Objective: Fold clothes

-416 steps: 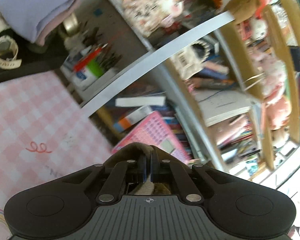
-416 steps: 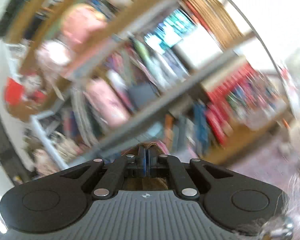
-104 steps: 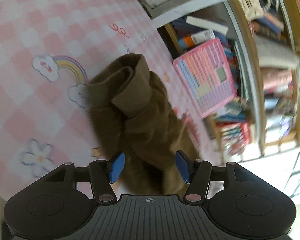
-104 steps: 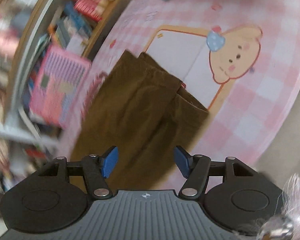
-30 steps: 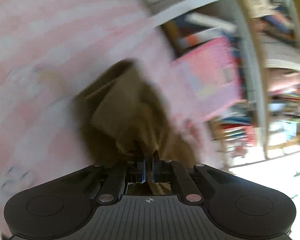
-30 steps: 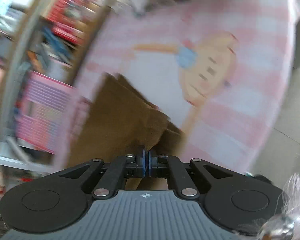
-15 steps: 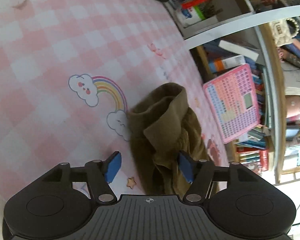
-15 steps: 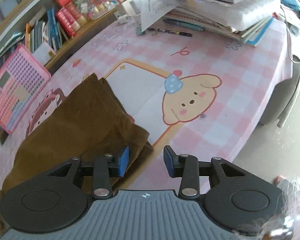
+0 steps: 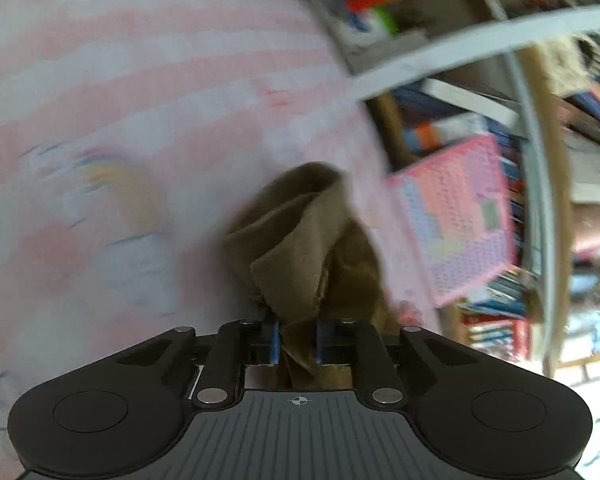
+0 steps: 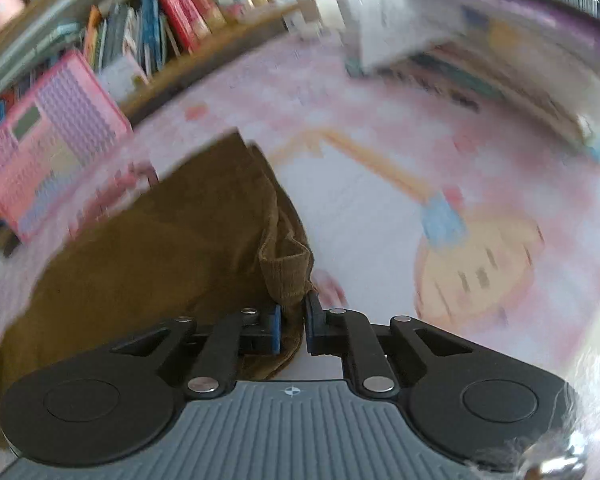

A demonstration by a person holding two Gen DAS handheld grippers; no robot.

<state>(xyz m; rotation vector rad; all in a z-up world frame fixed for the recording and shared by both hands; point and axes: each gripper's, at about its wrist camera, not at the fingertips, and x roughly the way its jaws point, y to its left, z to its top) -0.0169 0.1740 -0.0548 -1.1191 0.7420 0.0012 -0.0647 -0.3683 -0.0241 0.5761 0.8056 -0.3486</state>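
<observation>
Left wrist view: my left gripper has jaws just closing, now pinched on bunched end of brown garment; cloth rises in crumpled fold above pink checked table cover. Pink toy keyboard leans by bookshelf beyond. Right wrist view: my right gripper also just closing, fingers clamped on ribbed corner of same garment, rest spread flat on cover. Both frames blurred.
</observation>
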